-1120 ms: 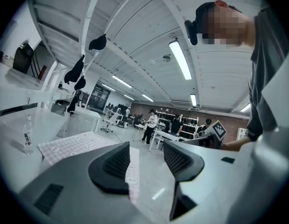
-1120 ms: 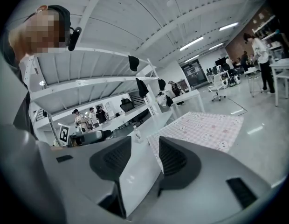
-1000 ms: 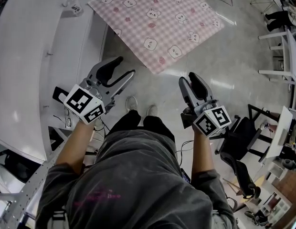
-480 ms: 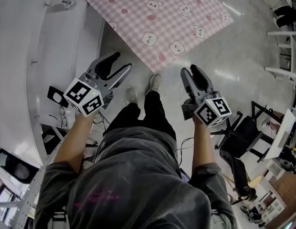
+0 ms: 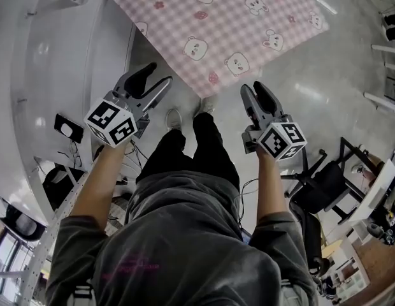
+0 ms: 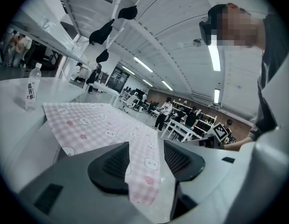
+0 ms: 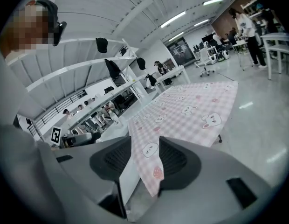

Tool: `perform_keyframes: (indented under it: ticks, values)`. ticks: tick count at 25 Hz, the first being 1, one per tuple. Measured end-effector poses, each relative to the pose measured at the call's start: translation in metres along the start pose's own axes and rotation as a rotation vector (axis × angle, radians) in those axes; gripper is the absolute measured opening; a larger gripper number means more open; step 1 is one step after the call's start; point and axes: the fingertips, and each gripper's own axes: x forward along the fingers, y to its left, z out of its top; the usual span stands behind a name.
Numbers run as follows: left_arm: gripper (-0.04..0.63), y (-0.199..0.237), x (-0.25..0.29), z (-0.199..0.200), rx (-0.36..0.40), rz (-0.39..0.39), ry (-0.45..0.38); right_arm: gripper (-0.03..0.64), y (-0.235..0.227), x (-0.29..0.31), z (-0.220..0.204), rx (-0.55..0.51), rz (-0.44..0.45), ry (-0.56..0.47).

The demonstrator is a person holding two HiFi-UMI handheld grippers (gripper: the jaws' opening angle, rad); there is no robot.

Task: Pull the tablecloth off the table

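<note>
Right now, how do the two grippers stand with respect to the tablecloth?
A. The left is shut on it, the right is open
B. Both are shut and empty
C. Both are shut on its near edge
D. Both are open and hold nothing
D: the left gripper and right gripper both have their jaws apart, just short of the tablecloth corner.

The left gripper (image 5: 156, 80) and right gripper (image 5: 253, 89) have been advanced toward the tablecloth (image 5: 210, 30); its corner is now sighted through both jaw gaps.

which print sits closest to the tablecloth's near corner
The small pink strawberry-like print on the pink checked tablecloth; the white animal faces all sit farther from that corner.
</note>
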Motion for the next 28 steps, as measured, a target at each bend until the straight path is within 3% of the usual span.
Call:
perform_keyframes:
  ticks: [12,28]
  values:
    - [0.229,0.066,0.037,-0.088,-0.084,0.093,0.128,0.169,-0.077,0.043,-0.06,0.068,-0.05,0.126]
    - [0.23,0.116,0.062,-0.151,-0.168,0.135,0.171,0.169,-0.129,0.066,-0.108,0.135,-0.09,0.163]
